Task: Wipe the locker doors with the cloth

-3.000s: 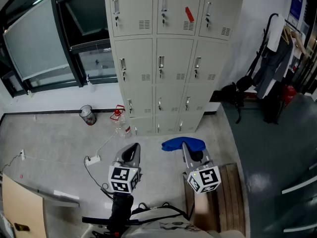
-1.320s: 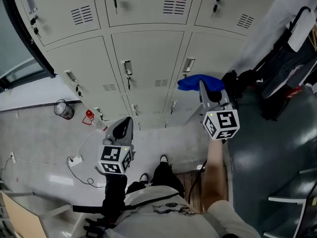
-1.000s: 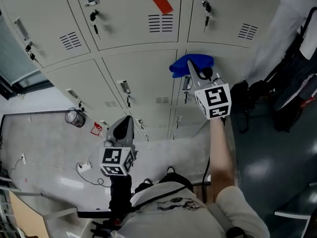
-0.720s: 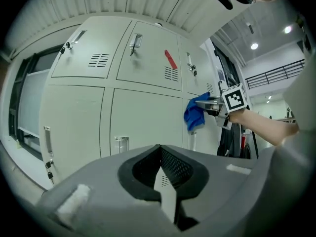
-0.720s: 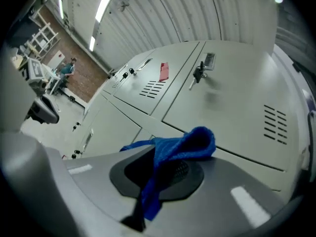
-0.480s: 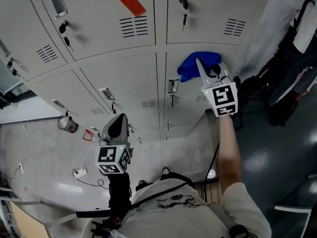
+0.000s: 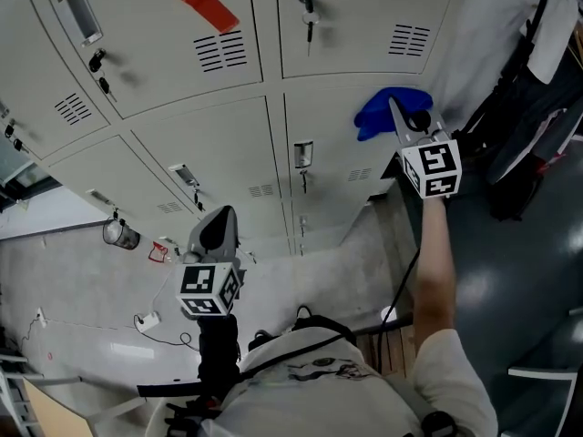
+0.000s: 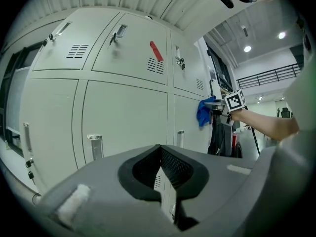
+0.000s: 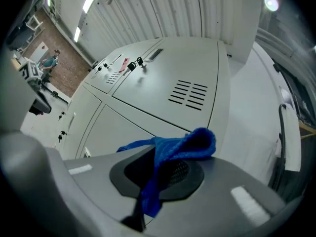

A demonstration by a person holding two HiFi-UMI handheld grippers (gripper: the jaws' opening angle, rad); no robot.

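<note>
Lockers [image 7: 209, 144] with pale grey doors rise from a concrete floor [image 7: 64, 280]. The left gripper [image 7: 219, 218] hangs low, jaws together, empty. The right gripper [image 7: 399, 116] clamps a blue cloth [image 7: 384, 109] at the right-hand middle door, beside dark bags [image 7: 515, 153].

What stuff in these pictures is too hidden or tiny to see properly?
- Head view: whether the blue cloth touches the locker door; the cloth covers that spot.
- Head view: the top lockers' upper parts, cut off by the picture's edge.
- Head view: what the red strip is; too small.
- Head view: the small container on the floor; too small to name.
</note>
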